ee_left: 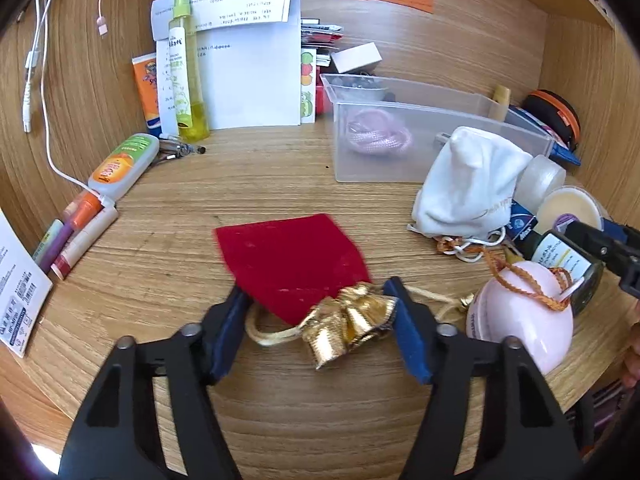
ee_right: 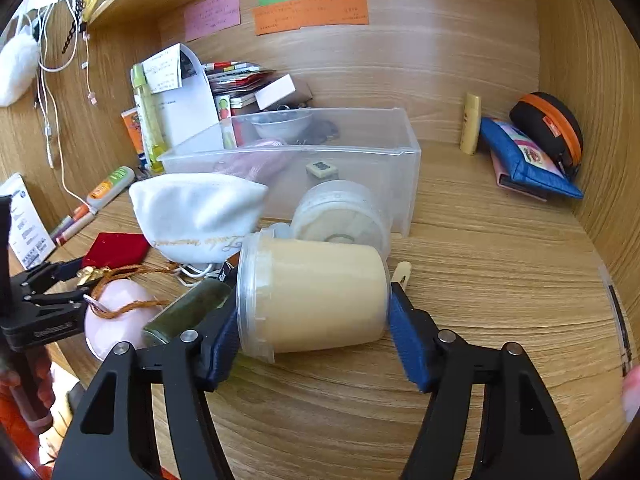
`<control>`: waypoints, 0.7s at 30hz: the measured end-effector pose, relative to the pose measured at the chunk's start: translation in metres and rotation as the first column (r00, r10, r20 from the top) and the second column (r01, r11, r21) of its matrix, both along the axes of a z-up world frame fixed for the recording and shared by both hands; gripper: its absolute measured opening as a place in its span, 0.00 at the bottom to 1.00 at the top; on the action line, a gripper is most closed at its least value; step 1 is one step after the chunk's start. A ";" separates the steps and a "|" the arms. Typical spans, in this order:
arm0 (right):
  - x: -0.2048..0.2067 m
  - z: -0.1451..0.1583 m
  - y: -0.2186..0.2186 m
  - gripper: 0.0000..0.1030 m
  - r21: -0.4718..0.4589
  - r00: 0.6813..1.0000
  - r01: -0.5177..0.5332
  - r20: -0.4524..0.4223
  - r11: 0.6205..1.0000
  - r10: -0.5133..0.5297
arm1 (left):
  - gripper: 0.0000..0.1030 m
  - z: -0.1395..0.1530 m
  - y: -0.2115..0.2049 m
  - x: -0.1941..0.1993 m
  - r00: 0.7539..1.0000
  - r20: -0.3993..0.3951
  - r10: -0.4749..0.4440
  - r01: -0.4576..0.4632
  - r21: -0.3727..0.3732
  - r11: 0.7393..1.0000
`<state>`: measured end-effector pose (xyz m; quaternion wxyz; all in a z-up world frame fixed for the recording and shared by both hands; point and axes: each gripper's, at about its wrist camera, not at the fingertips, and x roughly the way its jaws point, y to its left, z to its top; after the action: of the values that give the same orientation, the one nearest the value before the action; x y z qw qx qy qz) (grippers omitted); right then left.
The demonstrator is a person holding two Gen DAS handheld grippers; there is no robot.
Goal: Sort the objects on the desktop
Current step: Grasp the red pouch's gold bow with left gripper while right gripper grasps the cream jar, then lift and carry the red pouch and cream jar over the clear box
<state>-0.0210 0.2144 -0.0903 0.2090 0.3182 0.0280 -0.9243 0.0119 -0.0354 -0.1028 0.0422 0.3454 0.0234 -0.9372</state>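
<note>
currently, left gripper (ee_left: 316, 304): jaws spread, straddling red pouch (ee_left: 294, 262)
right gripper (ee_right: 312, 312): pads against cream jar (ee_right: 316, 296), gripping it on desk (ee_right: 500, 280)

Left claw (ee_left: 320, 324) and right claw (ee_right: 314, 330): black arms, blue finger pads, silver pivot screws

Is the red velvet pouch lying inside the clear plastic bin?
No, the red velvet pouch lies on the wooden desk, in front of the clear plastic bin.
</note>
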 end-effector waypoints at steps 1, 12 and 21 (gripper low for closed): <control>0.000 0.000 0.000 0.61 0.002 1.000 0.000 -0.001 1.000 0.000 | 0.54 0.000 -0.001 0.000 1.000 -0.003 0.006 -0.006 0.001 1.000; 0.003 0.013 0.010 0.61 -0.052 1.000 -0.026 0.004 0.998 0.026 | 0.39 0.005 -0.019 0.002 0.999 -0.023 0.050 -0.047 0.089 0.995; 0.004 0.019 0.017 0.60 -0.071 1.000 -0.028 0.008 0.997 0.029 | 0.38 0.021 -0.028 0.011 0.996 -0.068 0.061 -0.054 0.095 0.994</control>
<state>-0.0168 0.2311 -0.0708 0.2336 0.3142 -0.0014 -0.9202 0.0225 -0.0633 -0.0822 0.0523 0.3130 0.0783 -0.9451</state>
